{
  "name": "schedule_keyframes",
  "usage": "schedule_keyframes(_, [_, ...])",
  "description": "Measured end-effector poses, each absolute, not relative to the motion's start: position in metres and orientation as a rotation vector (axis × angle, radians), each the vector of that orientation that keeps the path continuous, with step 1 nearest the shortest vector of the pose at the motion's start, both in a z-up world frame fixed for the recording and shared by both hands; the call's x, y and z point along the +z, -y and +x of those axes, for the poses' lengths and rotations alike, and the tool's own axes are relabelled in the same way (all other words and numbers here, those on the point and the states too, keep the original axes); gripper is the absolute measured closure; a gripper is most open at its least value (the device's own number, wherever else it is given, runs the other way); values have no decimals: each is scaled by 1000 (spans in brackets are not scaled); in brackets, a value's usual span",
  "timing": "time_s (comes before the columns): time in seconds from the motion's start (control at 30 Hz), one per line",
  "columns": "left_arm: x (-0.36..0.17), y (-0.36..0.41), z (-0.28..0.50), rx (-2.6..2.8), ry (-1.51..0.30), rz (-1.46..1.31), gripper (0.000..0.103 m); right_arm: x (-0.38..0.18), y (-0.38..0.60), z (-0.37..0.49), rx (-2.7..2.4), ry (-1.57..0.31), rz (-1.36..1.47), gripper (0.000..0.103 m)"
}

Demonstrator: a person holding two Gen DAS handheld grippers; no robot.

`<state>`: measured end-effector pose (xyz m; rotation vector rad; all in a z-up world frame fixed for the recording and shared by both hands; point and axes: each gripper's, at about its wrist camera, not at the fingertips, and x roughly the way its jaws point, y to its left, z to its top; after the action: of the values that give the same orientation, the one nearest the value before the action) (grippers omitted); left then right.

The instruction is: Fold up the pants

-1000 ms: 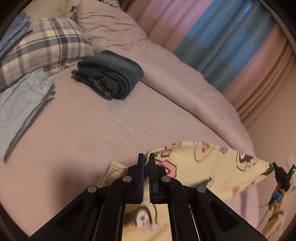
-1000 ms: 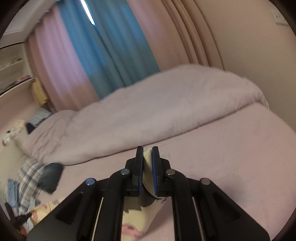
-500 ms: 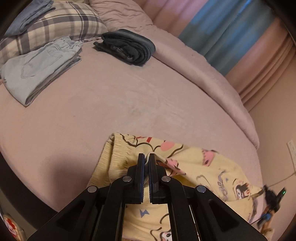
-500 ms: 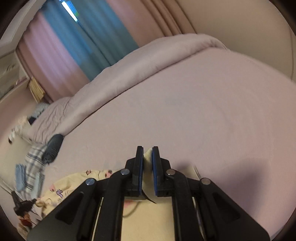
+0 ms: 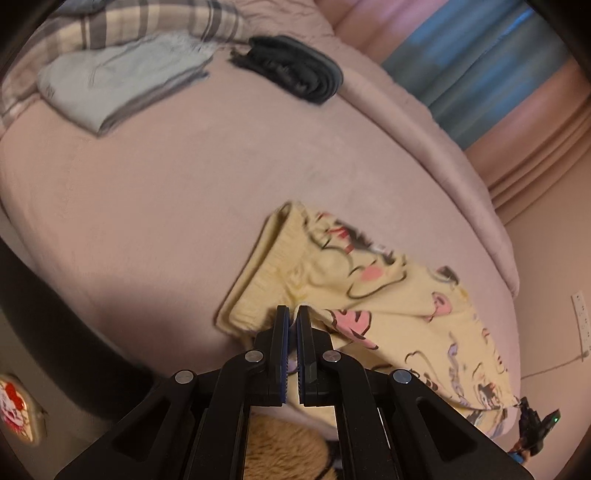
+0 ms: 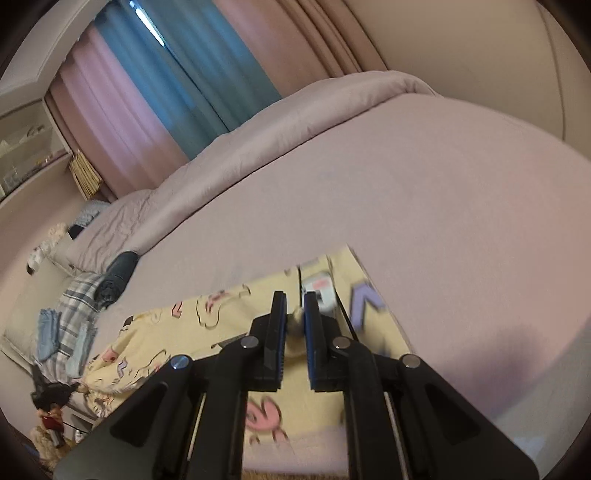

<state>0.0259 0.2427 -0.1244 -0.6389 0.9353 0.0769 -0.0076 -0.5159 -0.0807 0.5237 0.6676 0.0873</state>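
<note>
On the pink bed (image 5: 155,206) lie the yellow cartoon-print pants (image 5: 388,302), spread from the middle of the left wrist view down toward 4 o'clock, with the gathered waistband at the 10 o'clock end of the garment. The left gripper (image 5: 291,314) has its fingers (image 5: 282,339) pressed together on a fold of the pants near the waistband, the cloth pinched at their tips. At 4 o'clock in that view the far end of the pants runs to the right gripper (image 5: 532,424), small and dark at the bed's edge.

From the right wrist view, the right gripper's fingers (image 6: 312,332) stand narrow, clamping a small bunch of yellow cloth between the blue pads, while the pants (image 6: 177,332) stretch away toward 9 o'clock across the bed (image 6: 424,206). The left gripper (image 6: 50,397) shows as a dark shape at 8 o'clock, at the other end of the garment.

Toward 11 o'clock in the left wrist view sit a folded light-blue garment (image 5: 122,81) on a plaid pillow (image 5: 147,22), and at 12 o'clock a folded dark garment (image 5: 295,74), well apart from the pants. A rolled pink duvet (image 6: 258,136) lines the far side of the bed, before pink and blue curtains (image 6: 192,81).
</note>
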Motion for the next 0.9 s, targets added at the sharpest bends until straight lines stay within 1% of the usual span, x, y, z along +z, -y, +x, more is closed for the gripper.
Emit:
schedule_keyframes(0.23, [-122, -236, 30, 92, -961, -595, 102, -111, 521, -17, -28, -759, 468, 92])
schedule_keyframes(0.27, [-123, -235, 29, 95, -970, -585, 102, -112, 524, -17, -44, -761, 476, 90])
schedule_keyframes(0.37, [-120, -228, 27, 99, -987, -519, 102, -118, 536, -21, -62, -783, 568, 90])
schedule_keyframes(0.43, [-114, -225, 26, 108, -995, -489, 102, -113, 536, -21, -85, -798, 571, 88])
schedule_keyframes(0.47, [-113, -224, 26, 114, -1003, -481, 100, -109, 533, -21, -110, -814, 554, 82])
schedule_keyframes(0.5, [-109, -223, 26, 124, -1012, -472, 98, -105, 530, -20, -131, -832, 542, 73])
schedule_keyframes(0.53, [-105, -222, 25, 134, -1011, -465, 96, -101, 528, -19, -134, -841, 545, 69])
schedule_keyframes(0.57, [-100, -221, 24, 147, -1007, -453, 87, -98, 526, -19, -135, -847, 558, 59])
schedule_keyframes(0.6, [-92, -218, 24, 173, -1001, -428, 72, -94, 524, -19, -141, -854, 582, 54])
schedule_keyframes(0.67, [-82, -214, 22, 207, -978, -395, 55, -90, 518, -20, -123, -845, 622, 52])
schedule_keyframes(0.8, [-64, -207, 18, 214, -921, -382, 52, -96, 506, -6, -107, -883, 626, 53])
schedule_keyframes(0.9, [-63, -206, 17, 201, -913, -397, 52, -113, 497, 3, -152, -962, 590, 53])
